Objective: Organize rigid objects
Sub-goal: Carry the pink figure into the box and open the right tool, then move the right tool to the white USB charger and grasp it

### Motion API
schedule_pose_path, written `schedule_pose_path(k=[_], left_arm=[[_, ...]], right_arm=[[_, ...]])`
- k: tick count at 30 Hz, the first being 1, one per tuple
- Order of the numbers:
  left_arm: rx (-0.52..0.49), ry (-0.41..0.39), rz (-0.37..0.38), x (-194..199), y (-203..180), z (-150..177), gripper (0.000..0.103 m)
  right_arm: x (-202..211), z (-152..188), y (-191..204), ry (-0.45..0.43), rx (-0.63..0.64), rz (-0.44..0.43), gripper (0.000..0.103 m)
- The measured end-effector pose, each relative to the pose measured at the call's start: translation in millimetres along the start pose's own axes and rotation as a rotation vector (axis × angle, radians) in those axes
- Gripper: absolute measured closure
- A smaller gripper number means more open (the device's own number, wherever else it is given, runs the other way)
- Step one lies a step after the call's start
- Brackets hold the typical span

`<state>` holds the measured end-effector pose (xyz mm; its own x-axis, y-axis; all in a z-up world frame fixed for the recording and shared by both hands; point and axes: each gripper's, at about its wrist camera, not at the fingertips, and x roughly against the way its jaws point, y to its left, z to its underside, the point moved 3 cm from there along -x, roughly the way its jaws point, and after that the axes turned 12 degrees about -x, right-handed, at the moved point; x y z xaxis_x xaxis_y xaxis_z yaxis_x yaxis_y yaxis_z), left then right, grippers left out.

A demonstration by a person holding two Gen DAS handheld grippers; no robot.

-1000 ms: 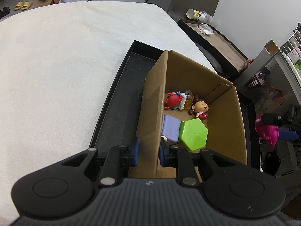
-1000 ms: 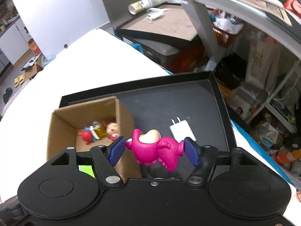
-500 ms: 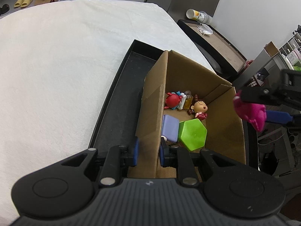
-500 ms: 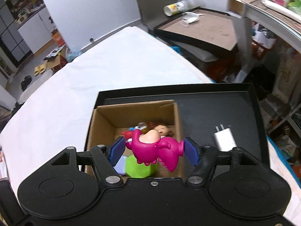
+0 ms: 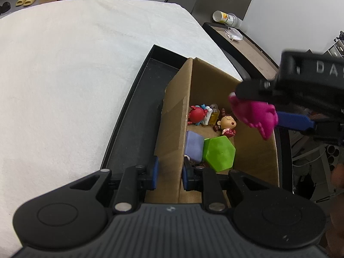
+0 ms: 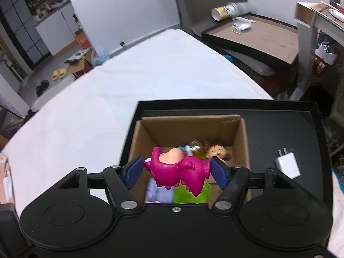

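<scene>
While the left claw (image 5: 168, 169) pinched the wall of the cardboard box (image 5: 215, 90), the right claw (image 6: 175, 169) held a pink toy (image 6: 176, 168) over the box, above the green block (image 5: 219, 153). White letters "DA" (image 5: 324, 67) showed on the right claw's body; the rest was cut off.

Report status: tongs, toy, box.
Left tongs shut on box wall. Right tongs hold pink toy over box. Drop path clear.

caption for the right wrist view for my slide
Right claw holds a pink dinosaur toy over the cardboard box of toys in the black tray.
</scene>
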<state>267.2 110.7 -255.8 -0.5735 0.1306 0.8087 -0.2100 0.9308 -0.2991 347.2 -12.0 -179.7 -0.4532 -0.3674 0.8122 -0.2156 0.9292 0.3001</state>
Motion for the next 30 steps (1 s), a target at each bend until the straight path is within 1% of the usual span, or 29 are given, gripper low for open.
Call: schedule_pose_path(k=[1,3,6,18,30], left_arm=[[0.000,0.000,0.000,0.0,0.0,0.1,0.083],[0.000,0.001,-0.001,-0.1,0.0,-0.1,0.083],[0.001,-0.001,-0.001,0.6,-0.1,-0.3,0.083],[-0.001,-0.003,-0.003,2.1,-1.9,0.4,0.083],[-0.006,-0.008,-0.008,3.7,-3.3,-0.1,0.083]], right_arm=[[1.0,0.1,1.3,-0.005,0.006,-0.008,0.031],[3.8,0.0,2.4,-0.015,0.020,-0.013,0.028],[8.2,-0.2,-0.8,-0.019,0.020,-0.010,0.027],[36.1,1.5,-35.1,-0.043,-0.008,0.032,0.023],[52.4,5.1,-80.6,-0.052,-0.042,0.090,0.022]])
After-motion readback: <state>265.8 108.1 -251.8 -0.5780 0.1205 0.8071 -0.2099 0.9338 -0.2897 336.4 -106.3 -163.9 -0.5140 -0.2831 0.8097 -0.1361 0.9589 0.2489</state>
